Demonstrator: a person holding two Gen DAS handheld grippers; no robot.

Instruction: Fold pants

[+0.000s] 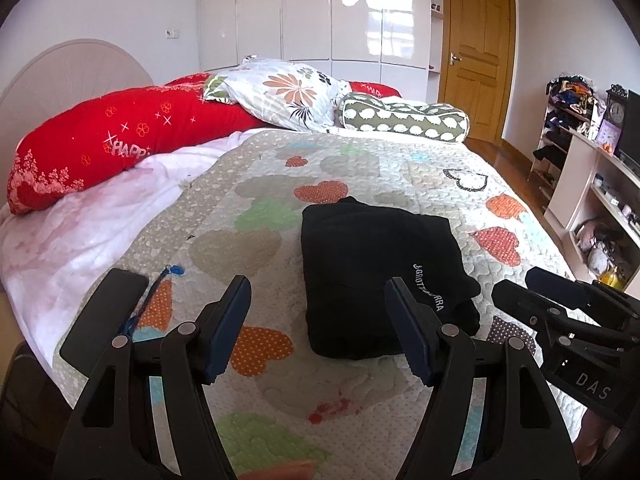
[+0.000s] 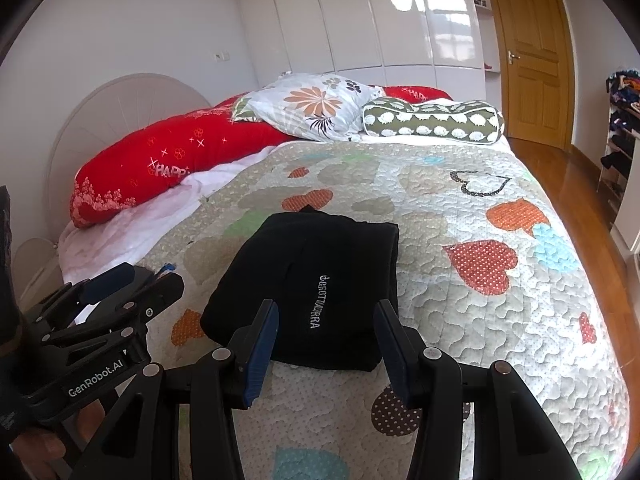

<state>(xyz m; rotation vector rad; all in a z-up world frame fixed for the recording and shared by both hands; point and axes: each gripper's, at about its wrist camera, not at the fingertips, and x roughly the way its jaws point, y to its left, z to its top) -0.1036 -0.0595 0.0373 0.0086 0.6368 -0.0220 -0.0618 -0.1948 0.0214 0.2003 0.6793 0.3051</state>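
The black pants (image 1: 372,276) lie folded into a compact bundle on the heart-patterned quilt (image 1: 280,184), white lettering on top. They also show in the right wrist view (image 2: 316,288). My left gripper (image 1: 318,304) is open and empty, held just short of the bundle and to its left. My right gripper (image 2: 326,320) is open and empty, its fingers straddling the near edge of the bundle without holding it. The right gripper also shows at the right edge of the left wrist view (image 1: 560,300), and the left gripper shows at the left of the right wrist view (image 2: 132,284).
A red bolster (image 1: 120,136), a floral pillow (image 1: 288,92) and a green patterned bolster (image 1: 404,118) lie at the head of the bed. A dark phone (image 1: 104,312) lies at the quilt's left edge. Shelves (image 1: 592,168) stand on the right, a wooden door (image 1: 476,52) beyond.
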